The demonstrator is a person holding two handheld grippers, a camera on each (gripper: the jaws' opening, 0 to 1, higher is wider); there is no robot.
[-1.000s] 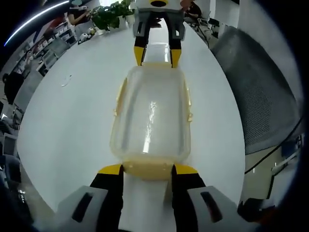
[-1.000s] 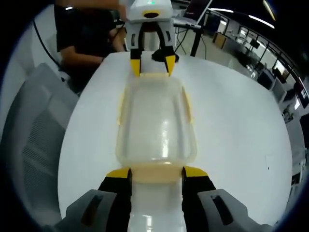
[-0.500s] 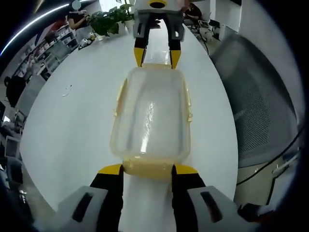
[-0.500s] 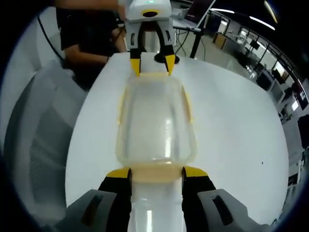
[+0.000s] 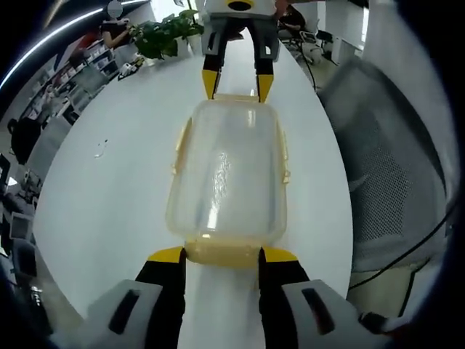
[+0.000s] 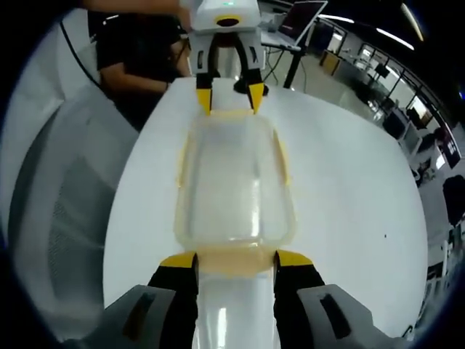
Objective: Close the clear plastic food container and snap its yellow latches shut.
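Sitting lid-on on the white tabletop [image 5: 102,196], the clear plastic food container [image 5: 227,171] lies lengthwise between both grippers. Left gripper [image 5: 221,254] jaws apart, straddling the near yellow end latch [image 5: 222,252]; right gripper [image 6: 235,260] likewise at the opposite latch [image 6: 236,261].

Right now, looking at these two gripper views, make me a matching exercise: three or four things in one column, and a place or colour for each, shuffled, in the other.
Things:
1. clear plastic food container
2. yellow end latch
3. green leafy plant
4. grey mesh chair

Places or colours:
A. beside the round white table, off its edge
B. between the left tongs, at the near end of the container
C. at the far edge of the table, behind the right tongs
D. see-through, lying lengthwise between both tongs

Pairs: 1-D, 2-B, 3-C, 4-A
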